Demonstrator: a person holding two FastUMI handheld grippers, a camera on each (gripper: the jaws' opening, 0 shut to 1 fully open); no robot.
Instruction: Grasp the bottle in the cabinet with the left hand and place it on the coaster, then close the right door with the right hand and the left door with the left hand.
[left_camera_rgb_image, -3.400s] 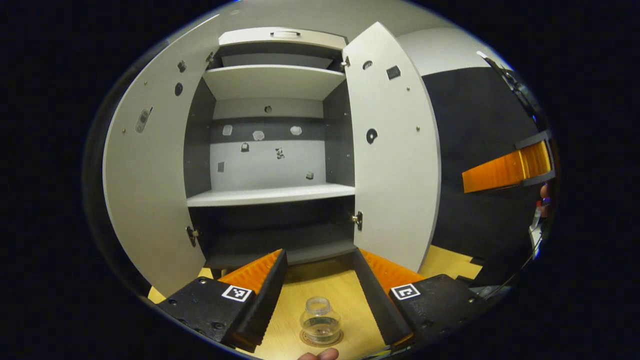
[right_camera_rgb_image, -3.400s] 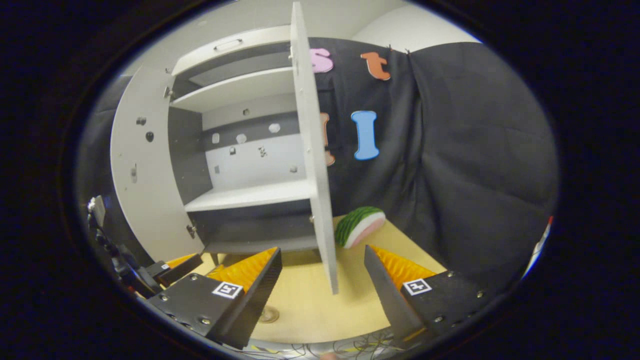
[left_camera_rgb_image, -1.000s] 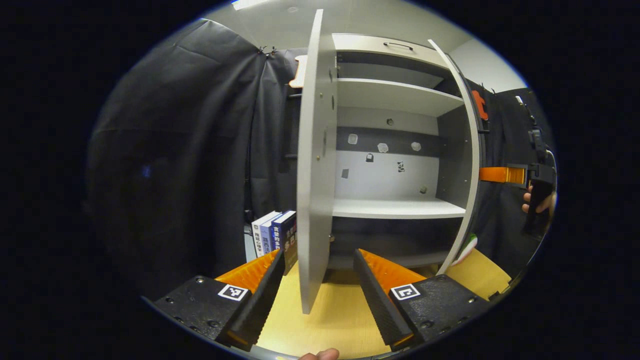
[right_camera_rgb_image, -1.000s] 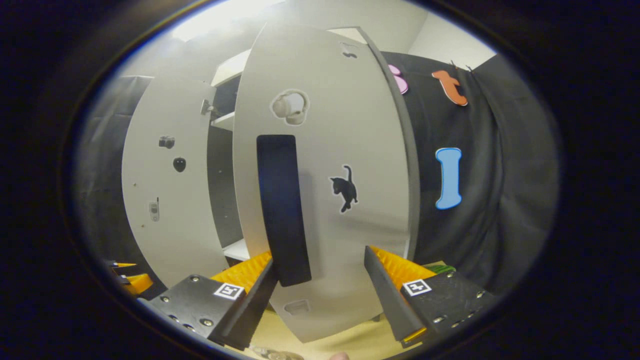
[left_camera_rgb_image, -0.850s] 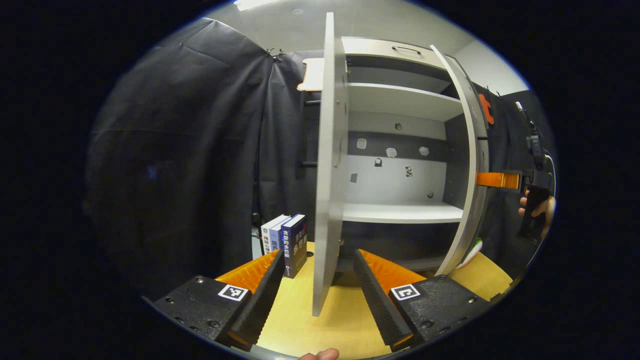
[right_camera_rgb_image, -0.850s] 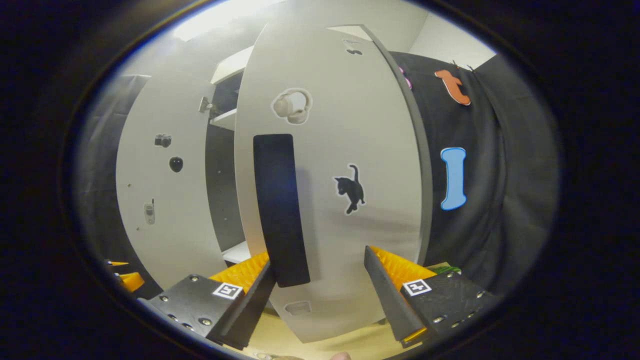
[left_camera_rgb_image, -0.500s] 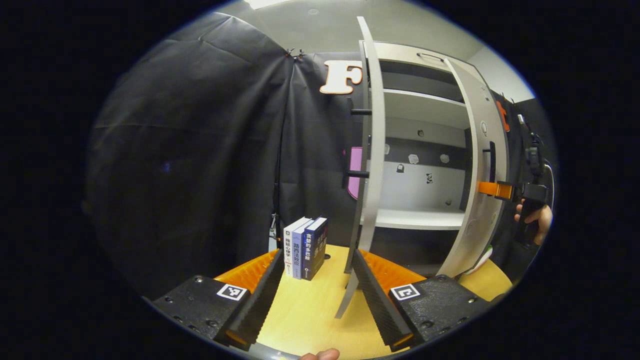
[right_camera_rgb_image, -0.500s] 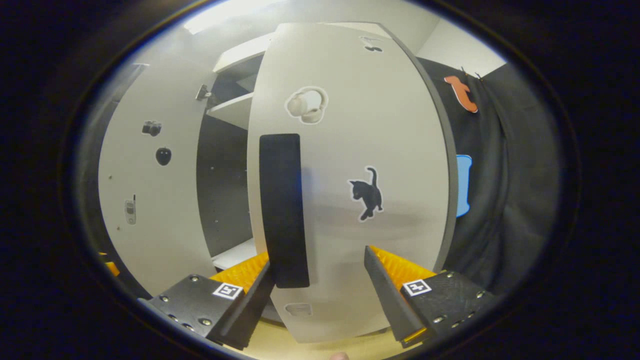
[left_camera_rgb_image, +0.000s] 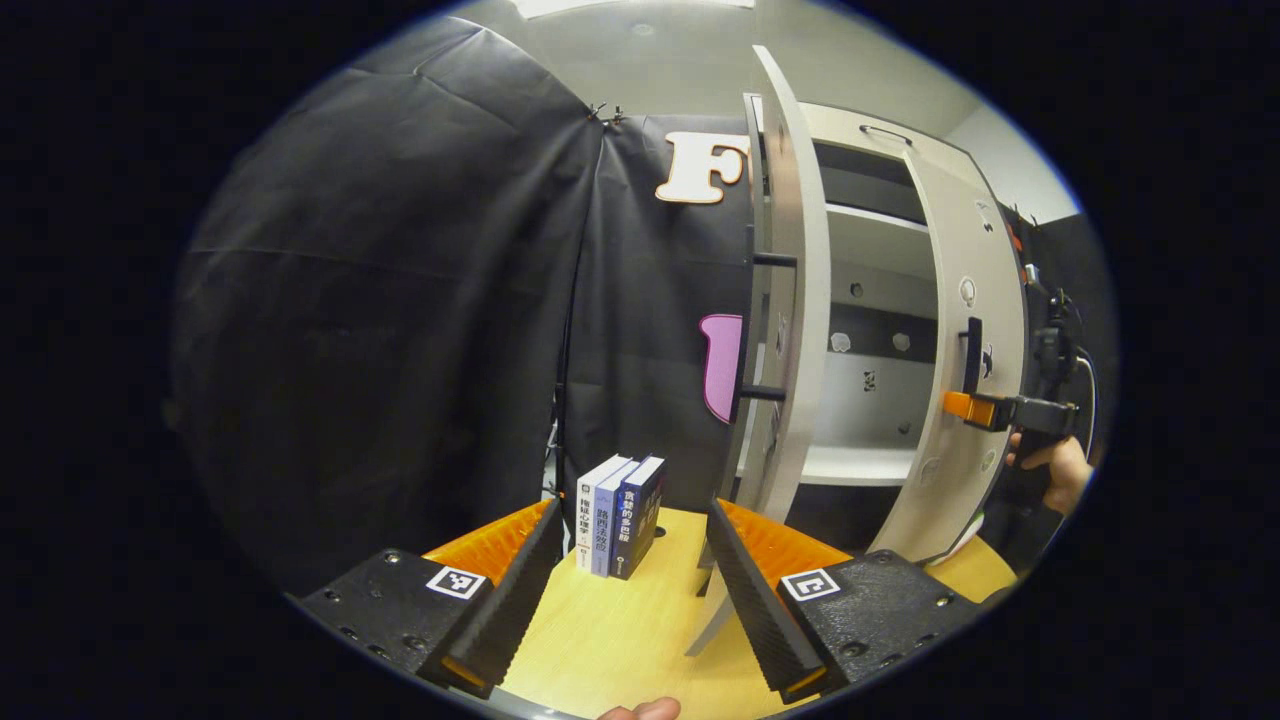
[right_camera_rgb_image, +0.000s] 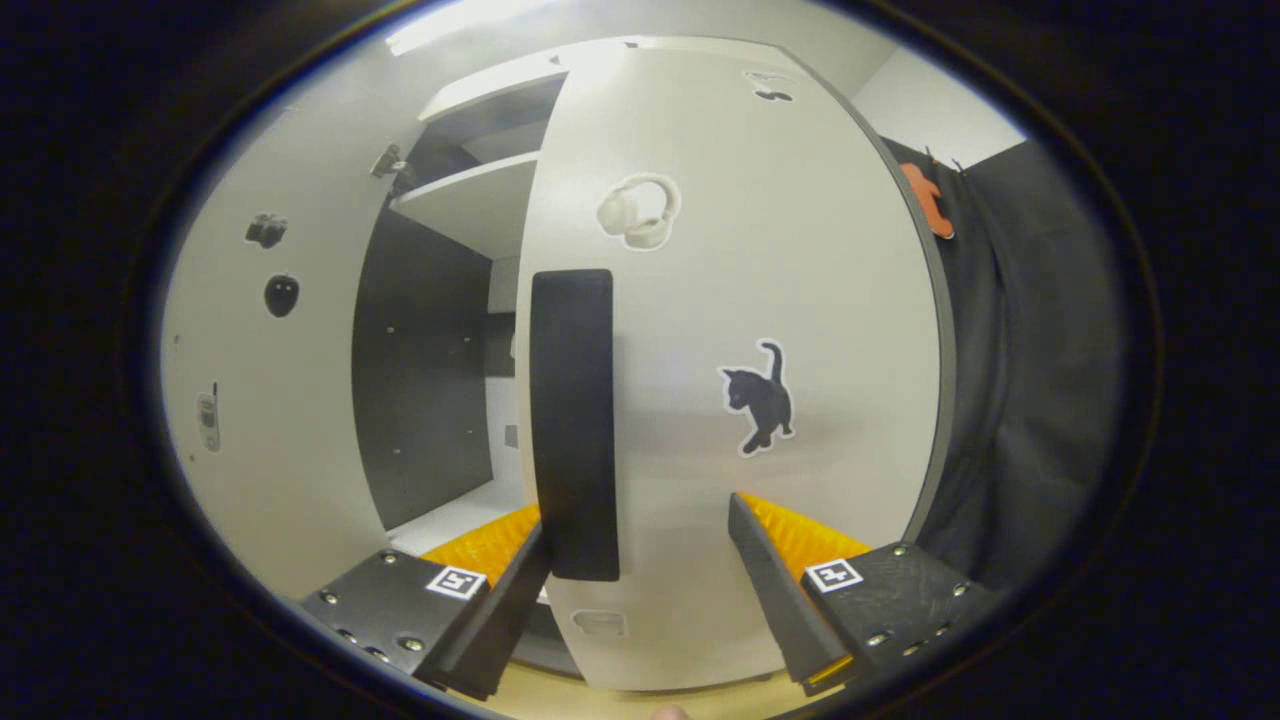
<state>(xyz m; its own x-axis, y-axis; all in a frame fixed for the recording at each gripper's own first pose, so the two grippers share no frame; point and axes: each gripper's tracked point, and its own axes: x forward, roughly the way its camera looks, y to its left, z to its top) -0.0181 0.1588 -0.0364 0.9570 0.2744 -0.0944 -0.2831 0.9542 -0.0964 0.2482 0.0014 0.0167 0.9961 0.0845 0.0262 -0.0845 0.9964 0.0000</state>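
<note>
Light source: ceiling light (right_camera_rgb_image: 440, 30) glows at the top of the right gripper view.
Glare: washes the right door (right_camera_rgb_image: 720, 250) upper centre.
Dim areas: black cloth (left_camera_rgb_image: 380, 300) swallows detail at left.
Distortion: straight door edges bow toward the frame edges.
Focus: fairly sharp centrally.

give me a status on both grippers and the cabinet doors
Right gripper open, against right door by its handle. Left gripper open, beside left door. Both doors ajar.

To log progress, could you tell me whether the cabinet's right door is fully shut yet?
Not yet: the right door stands ajar, with the shelf showing past its free edge.
</note>
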